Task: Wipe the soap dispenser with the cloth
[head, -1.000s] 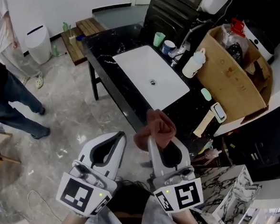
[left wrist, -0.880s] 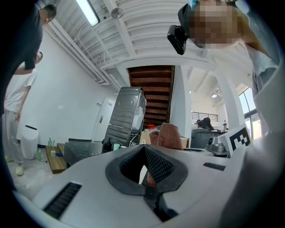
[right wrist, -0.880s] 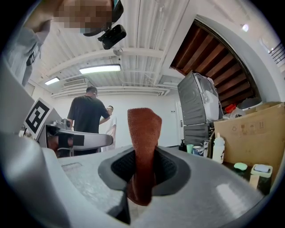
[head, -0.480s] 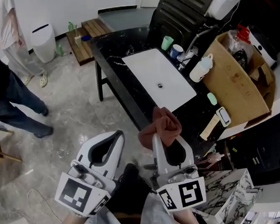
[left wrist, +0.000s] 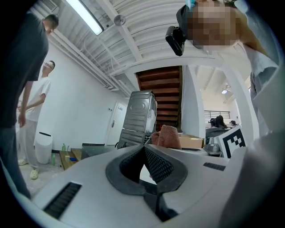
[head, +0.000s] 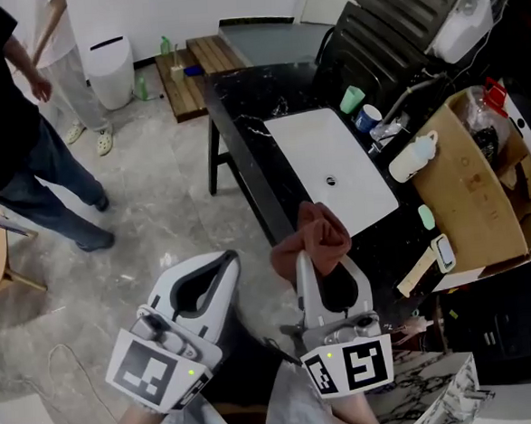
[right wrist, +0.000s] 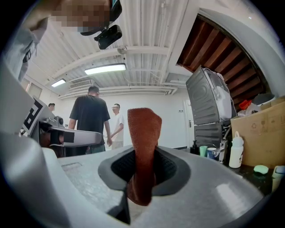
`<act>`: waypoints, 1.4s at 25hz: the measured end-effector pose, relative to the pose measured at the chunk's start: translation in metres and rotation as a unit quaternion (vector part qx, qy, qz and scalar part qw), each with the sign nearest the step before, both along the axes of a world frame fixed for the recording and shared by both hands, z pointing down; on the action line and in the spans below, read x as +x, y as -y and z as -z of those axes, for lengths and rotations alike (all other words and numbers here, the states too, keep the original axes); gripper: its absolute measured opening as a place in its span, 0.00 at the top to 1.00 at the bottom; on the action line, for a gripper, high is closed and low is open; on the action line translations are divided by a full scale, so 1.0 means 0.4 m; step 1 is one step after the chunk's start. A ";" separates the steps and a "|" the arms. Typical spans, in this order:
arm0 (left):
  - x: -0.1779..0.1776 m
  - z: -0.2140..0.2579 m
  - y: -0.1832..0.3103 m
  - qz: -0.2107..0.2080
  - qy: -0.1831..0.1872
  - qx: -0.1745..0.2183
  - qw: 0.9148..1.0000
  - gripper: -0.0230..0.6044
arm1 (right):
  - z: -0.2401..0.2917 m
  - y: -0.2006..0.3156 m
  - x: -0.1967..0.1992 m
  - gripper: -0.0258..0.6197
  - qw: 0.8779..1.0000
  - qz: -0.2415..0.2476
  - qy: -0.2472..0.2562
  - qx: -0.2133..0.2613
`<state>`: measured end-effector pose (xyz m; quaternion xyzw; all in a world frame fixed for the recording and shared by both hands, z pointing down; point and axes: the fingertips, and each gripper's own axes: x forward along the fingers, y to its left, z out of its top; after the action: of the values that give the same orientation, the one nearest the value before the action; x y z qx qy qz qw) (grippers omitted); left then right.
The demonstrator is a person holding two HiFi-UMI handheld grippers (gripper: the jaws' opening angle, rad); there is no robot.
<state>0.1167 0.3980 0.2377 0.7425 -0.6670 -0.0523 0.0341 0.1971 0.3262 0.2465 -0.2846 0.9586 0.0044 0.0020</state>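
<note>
My right gripper (head: pixel 315 265) is clamped on the rust-brown cloth (head: pixel 314 234), which bunches up above the jaws; my left gripper (head: pixel 222 262) is closed on nothing; the white soap dispenser (head: pixel 412 159) stands on the black counter (head: pixel 241 118) between the sink (head: pixel 335 170) and the cardboard box (head: pixel 472 183), well apart from the cloth.

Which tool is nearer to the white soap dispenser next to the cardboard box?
Right. The right tool, shut on the cloth, is by the near end of the counter, toward the soap dispenser; the left tool is farther left, over the floor.
</note>
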 end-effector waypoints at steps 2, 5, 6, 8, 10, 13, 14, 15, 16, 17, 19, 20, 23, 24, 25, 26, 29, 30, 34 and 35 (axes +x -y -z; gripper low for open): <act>-0.027 -0.002 0.022 0.005 0.003 0.000 1.000 0.96 | -0.003 0.026 -0.033 0.84 1.000 0.006 0.002 0.000; -0.071 -0.008 0.066 0.011 0.005 -0.002 1.000 0.96 | -0.010 0.067 -0.081 0.84 1.000 0.012 0.000 0.003; -0.084 -0.010 0.084 0.012 0.001 -0.006 1.000 0.96 | -0.012 0.084 -0.097 0.84 1.000 0.013 -0.003 0.006; -0.103 -0.018 0.123 0.013 -0.023 -0.026 0.999 0.96 | -0.015 0.123 -0.130 0.84 1.000 0.013 -0.009 0.013; -0.126 -0.019 0.163 0.012 -0.030 -0.034 0.999 0.96 | -0.016 0.163 -0.162 0.84 1.000 0.016 -0.011 0.015; -0.174 -0.004 0.227 0.007 -0.009 -0.014 1.000 0.96 | -0.018 0.230 -0.210 0.84 1.000 0.014 -0.010 0.011; -0.186 -0.010 0.246 0.006 -0.016 -0.025 1.000 0.96 | -0.019 0.252 -0.226 0.84 1.000 0.012 -0.010 0.008; -0.199 -0.018 0.263 0.006 -0.023 -0.039 0.999 0.96 | -0.020 0.274 -0.241 0.84 1.000 0.011 -0.010 0.005; -0.213 -0.023 0.281 0.006 -0.026 -0.047 0.999 0.96 | -0.020 0.296 -0.257 0.84 1.000 0.010 -0.010 0.003; -0.228 -0.024 0.299 0.005 -0.027 -0.050 0.998 0.96 | -0.019 0.315 -0.271 0.84 1.000 0.009 -0.010 0.001; -0.257 -0.027 0.336 0.004 -0.028 -0.052 0.998 0.96 | -0.018 0.350 -0.297 0.84 1.000 0.007 -0.010 0.003; -0.271 -0.028 0.354 0.003 -0.029 -0.052 0.998 0.96 | -0.018 0.367 -0.310 0.84 1.000 0.006 -0.011 0.004; -0.304 -0.034 0.413 -0.002 -0.029 -0.053 0.998 0.96 | -0.023 0.421 -0.336 0.84 1.000 0.000 -0.013 0.004; -0.314 -0.036 0.434 -0.003 -0.028 -0.052 0.998 0.96 | -0.026 0.441 -0.341 0.84 1.000 -0.003 -0.014 0.002; -0.323 -0.037 0.453 -0.004 -0.027 -0.050 0.998 0.96 | -0.030 0.461 -0.345 0.84 1.000 -0.006 -0.014 -0.001; -0.331 -0.036 0.472 -0.005 -0.023 -0.045 0.999 0.96 | -0.033 0.479 -0.348 0.84 1.000 -0.010 -0.013 -0.005; -0.341 -0.042 0.519 -0.010 -0.028 -0.053 0.998 0.96 | -0.032 0.530 -0.350 0.84 1.000 -0.019 -0.010 -0.009; -0.344 -0.042 0.534 -0.012 -0.031 -0.055 0.998 0.96 | -0.031 0.545 -0.351 0.84 1.000 -0.022 -0.009 -0.009; -0.354 -0.012 0.584 -0.020 0.002 -0.019 1.000 0.96 | -0.028 0.587 -0.348 0.84 1.000 -0.029 -0.005 -0.012; -0.352 -0.007 0.594 -0.022 0.008 -0.014 1.000 0.96 | -0.027 0.594 -0.345 0.84 0.999 -0.031 -0.004 -0.012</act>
<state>-0.0241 0.1606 0.2405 0.7570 -0.6511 -0.0367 0.0405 0.0589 0.0886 0.2575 -0.3138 0.9494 -0.0062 -0.0050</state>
